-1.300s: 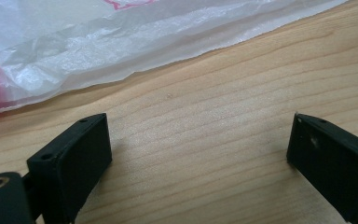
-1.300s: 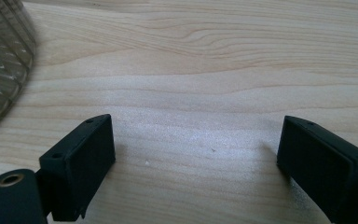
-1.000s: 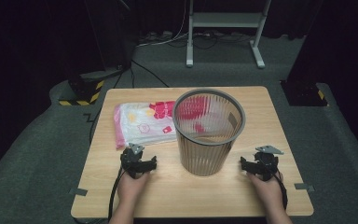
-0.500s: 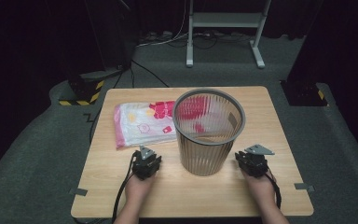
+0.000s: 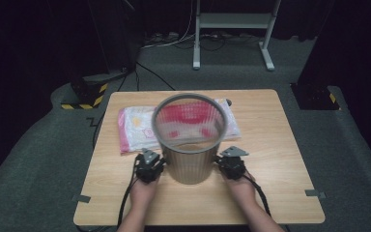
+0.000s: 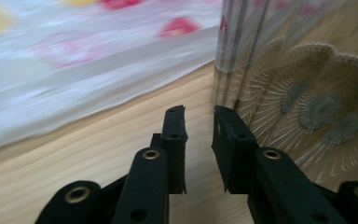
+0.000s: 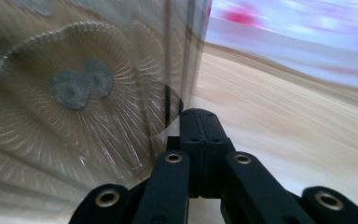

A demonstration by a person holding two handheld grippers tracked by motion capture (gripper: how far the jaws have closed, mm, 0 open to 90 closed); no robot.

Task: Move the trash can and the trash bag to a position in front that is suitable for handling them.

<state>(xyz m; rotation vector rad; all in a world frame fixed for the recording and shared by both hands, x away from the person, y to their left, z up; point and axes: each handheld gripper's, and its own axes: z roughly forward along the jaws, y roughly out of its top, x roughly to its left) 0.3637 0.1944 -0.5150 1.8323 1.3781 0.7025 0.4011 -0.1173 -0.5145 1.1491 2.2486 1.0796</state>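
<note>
Grey mesh bin (image 5: 189, 140), centre of the high frame on the wooden table (image 5: 270, 159), squeezed between left gripper (image 5: 149, 166), jaws just narrowed to a slit holding nothing, and right gripper (image 5: 232, 164), jaws just pressed together empty; push evenly, low, both sides.

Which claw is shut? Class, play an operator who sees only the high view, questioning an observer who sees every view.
Observer: In the right gripper view the right claw is shut, with nothing between its jaws.
Operator: And the left claw?
Observer: In the left gripper view the left claw shows a narrow gap holding nothing; its jaws have just been closing, then opening slightly.
Operator: Does it touch the basket?
Observer: One jaw sits right beside the basket wall; contact I cannot tell.
</note>
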